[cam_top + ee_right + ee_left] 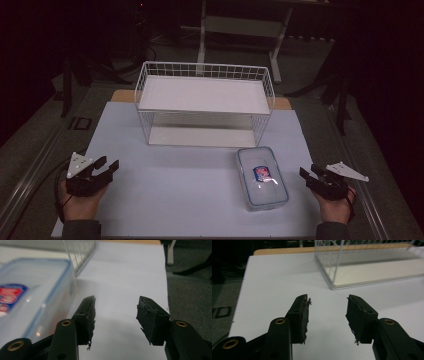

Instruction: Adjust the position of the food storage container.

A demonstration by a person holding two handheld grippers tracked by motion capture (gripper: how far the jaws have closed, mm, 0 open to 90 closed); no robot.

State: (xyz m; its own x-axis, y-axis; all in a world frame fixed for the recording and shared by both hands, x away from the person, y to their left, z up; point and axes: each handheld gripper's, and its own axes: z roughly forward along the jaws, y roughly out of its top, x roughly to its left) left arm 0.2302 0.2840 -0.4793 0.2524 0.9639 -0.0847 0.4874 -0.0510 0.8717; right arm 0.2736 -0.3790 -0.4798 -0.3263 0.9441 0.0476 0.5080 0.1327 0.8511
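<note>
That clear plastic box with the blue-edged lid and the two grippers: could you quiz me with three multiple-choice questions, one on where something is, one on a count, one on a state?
1. Where does the plastic box lie?
A. On the upper shelf of the rack
B. On the table, in front of the wire rack's right end
C. On the floor

2. How many shelves does the white wire rack have?
A. One
B. Two
C. Four

3. How do the jaws of the right gripper stand?
A. Apart, nothing between them
C. Clamped on the box
B. Clamped on the rack

Answers: 1 B, the high view shows the box on the white table near the rack's right front corner. 2 B, an upper and a lower shelf show. 3 A, the right gripper view shows a bare gap, the box off to one side.
</note>
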